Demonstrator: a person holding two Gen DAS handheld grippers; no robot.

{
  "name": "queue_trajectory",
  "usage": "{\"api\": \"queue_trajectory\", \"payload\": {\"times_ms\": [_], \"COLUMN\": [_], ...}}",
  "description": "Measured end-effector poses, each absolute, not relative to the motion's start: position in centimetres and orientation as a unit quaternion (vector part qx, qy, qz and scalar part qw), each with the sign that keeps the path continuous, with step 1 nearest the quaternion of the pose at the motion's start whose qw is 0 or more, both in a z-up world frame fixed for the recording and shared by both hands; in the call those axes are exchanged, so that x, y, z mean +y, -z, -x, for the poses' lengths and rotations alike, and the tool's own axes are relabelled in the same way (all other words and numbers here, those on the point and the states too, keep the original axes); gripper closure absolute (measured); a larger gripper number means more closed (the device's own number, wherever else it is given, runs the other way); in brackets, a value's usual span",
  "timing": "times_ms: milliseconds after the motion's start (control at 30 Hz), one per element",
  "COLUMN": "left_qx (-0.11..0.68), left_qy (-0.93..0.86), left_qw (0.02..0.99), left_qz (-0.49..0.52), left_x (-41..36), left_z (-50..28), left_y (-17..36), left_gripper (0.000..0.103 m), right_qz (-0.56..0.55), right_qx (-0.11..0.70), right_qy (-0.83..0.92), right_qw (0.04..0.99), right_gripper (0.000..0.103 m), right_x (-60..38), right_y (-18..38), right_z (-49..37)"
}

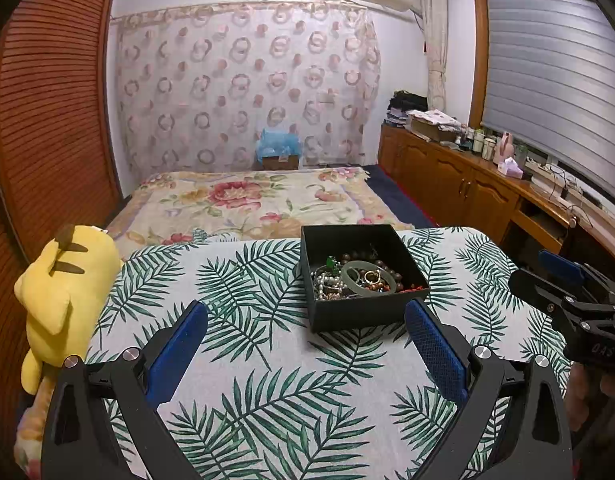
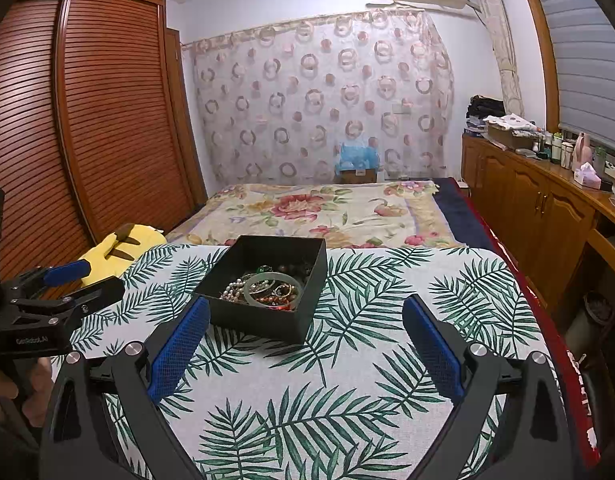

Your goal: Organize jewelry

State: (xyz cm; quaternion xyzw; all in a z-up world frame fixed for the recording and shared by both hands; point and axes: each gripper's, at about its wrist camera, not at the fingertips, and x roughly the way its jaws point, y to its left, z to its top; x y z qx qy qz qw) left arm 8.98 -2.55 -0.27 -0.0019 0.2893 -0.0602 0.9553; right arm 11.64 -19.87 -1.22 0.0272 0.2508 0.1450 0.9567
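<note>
On the left gripper — "GenRobot.AI" lettering, white.

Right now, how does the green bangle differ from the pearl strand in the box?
The green bangle is one smooth, rigid ring; the pearl strand is many small pale beads lying bunched. The bangle rests on top of the heap, the pearls beside it at its left. Both lie in the black box.

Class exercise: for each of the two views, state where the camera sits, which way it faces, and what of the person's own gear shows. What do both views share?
Left wrist: on the left gripper, facing the bed; the open right gripper shows at right.
Right wrist: on the right gripper, same facing; left gripper and a hand at left.
Shared: black box of jewelry, leaf-print cloth, yellow plush.
</note>
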Motion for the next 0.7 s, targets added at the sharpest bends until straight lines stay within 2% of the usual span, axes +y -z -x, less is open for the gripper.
{"api": "queue_trajectory", "payload": {"times_ms": [700], "left_qx": [0.289], "left_qy": [0.060], "left_qw": [0.955], "left_qz": [0.003], "left_x": [-2.49], "left_z": [-8.88], "left_y": [0.45], "left_gripper": [0.008], "right_qz": [-0.028], "right_qx": [0.250], "right_qy": [-0.146], "right_qw": [0.957], "right_gripper": [0.005], "right_x": [-19.97], "right_y": [1.28], "right_z": [-11.62]}}
